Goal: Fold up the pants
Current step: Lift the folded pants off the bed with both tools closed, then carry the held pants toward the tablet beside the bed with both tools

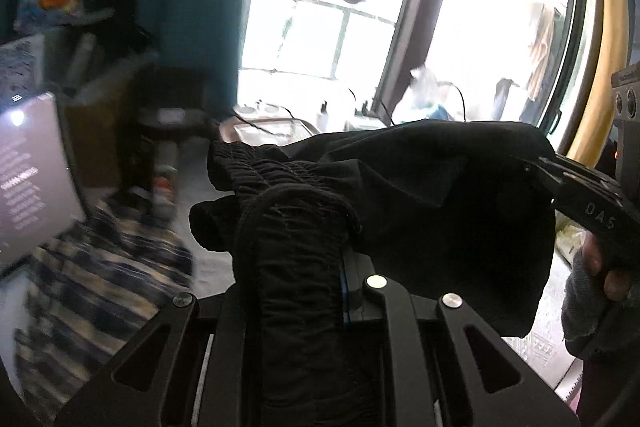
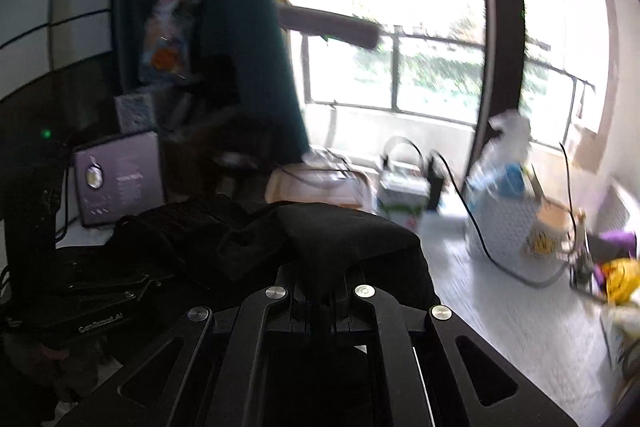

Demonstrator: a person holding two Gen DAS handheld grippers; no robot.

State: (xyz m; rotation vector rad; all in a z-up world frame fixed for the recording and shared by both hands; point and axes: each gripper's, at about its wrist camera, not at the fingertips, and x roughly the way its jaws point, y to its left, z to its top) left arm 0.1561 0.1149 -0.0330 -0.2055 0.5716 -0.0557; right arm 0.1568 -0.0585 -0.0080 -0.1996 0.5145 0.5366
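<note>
The black pants (image 1: 400, 195) hang in the air between my two grippers. My left gripper (image 1: 304, 267) is shut on the elastic waistband (image 1: 272, 163), and the cloth drapes over its fingers and hides them. My right gripper (image 1: 544, 163) shows at the right of the left wrist view, clamped on the far edge of the pants. In the right wrist view the pants (image 2: 320, 239) bunch over my right gripper (image 2: 320, 287), which is shut on the cloth. The left gripper (image 2: 100, 291) shows at the lower left there.
A striped cloth (image 1: 100, 279) lies on the white surface (image 2: 500, 315) at the left. A laptop (image 1: 32, 171) stands behind it. A white basket (image 2: 516, 227), cup (image 2: 548, 231), cables and small boxes crowd the window side. A teal curtain (image 1: 192, 7) hangs behind.
</note>
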